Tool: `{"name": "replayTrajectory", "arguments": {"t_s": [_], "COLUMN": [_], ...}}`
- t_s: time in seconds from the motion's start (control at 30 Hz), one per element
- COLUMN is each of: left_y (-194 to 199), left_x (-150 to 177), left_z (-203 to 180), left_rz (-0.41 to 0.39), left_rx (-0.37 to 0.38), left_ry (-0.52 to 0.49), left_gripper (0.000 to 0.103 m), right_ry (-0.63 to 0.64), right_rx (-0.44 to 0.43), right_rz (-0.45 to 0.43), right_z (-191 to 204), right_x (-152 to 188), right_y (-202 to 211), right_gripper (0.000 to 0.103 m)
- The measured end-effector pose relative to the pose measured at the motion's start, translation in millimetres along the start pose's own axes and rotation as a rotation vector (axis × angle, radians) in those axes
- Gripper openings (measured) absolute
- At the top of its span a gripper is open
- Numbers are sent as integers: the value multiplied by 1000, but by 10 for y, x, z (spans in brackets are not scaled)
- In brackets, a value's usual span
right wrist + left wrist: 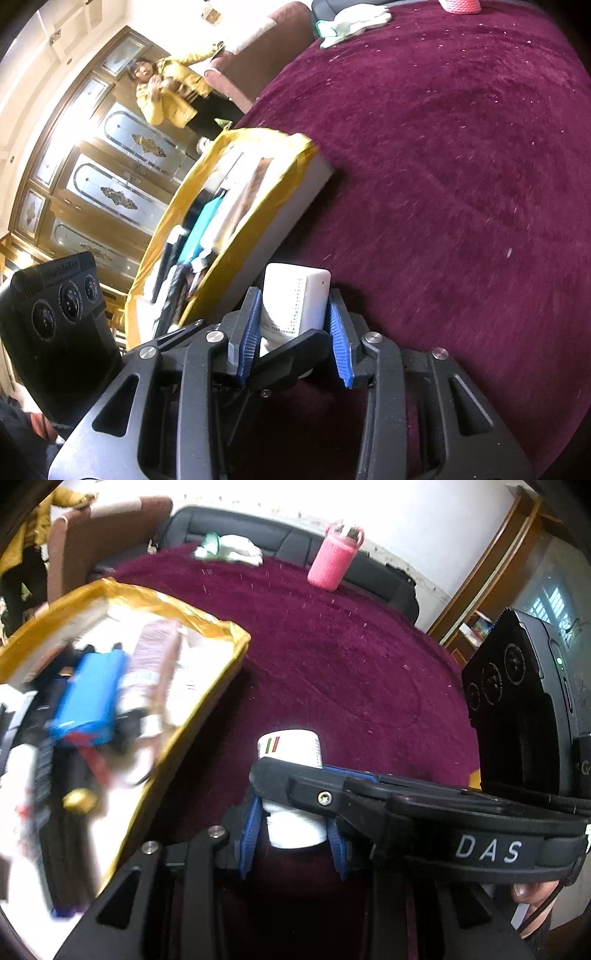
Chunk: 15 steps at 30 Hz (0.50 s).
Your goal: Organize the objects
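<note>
A small white box [291, 753] with a green and red stripe and dotted print sits between the blue pads of both grippers, over the maroon cloth. My left gripper [295, 834] is closed on its lower part. My right gripper [295, 325] grips the same white box [299, 302] by its sides, and its black finger crosses in front of the left wrist view. A yellow-lined tray [207, 620] at the left holds a blue pack [88, 698], tubes and dark items; it also shows in the right wrist view [266, 206].
A pink bottle [332, 559] and a white cloth [232, 550] lie at the far edge of the maroon table [351, 657]. Black seats stand behind it. A person in a yellow jacket [166, 92] stands by glass cabinet doors.
</note>
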<state>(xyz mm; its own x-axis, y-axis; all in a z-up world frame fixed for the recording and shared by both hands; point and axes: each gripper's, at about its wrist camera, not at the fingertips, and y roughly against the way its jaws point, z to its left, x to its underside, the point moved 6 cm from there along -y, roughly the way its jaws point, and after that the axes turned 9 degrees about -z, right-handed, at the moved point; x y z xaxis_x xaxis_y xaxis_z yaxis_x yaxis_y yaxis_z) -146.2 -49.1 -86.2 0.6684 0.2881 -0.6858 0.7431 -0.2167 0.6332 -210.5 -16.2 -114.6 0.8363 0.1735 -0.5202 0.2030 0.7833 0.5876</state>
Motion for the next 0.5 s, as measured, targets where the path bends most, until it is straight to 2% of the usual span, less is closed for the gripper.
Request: {"name": "replayTrajectory", "arguments": {"t_s": [0.13, 0.27, 0.4, 0.5], "left_y": [468, 825, 908, 741], "left_x": [-23, -300, -713, -962], "left_z": [33, 257, 553, 810], "left_rz": [-41, -81, -127, -116], "left_rx": [-2, -28, -36, -41], "left_ry": [-28, -60, -75, -77], "left_gripper": [33, 33, 33, 33], "right_ry": [35, 65, 100, 115], "right_rx": [-1, -49, -80, -80], "right_rz": [-31, -66, -102, -109], "right_z": [419, 877, 1276, 1406], "right_x": [141, 94, -225, -496], "right_y": [191, 191, 10, -255], "right_gripper": [36, 35, 35, 35]}}
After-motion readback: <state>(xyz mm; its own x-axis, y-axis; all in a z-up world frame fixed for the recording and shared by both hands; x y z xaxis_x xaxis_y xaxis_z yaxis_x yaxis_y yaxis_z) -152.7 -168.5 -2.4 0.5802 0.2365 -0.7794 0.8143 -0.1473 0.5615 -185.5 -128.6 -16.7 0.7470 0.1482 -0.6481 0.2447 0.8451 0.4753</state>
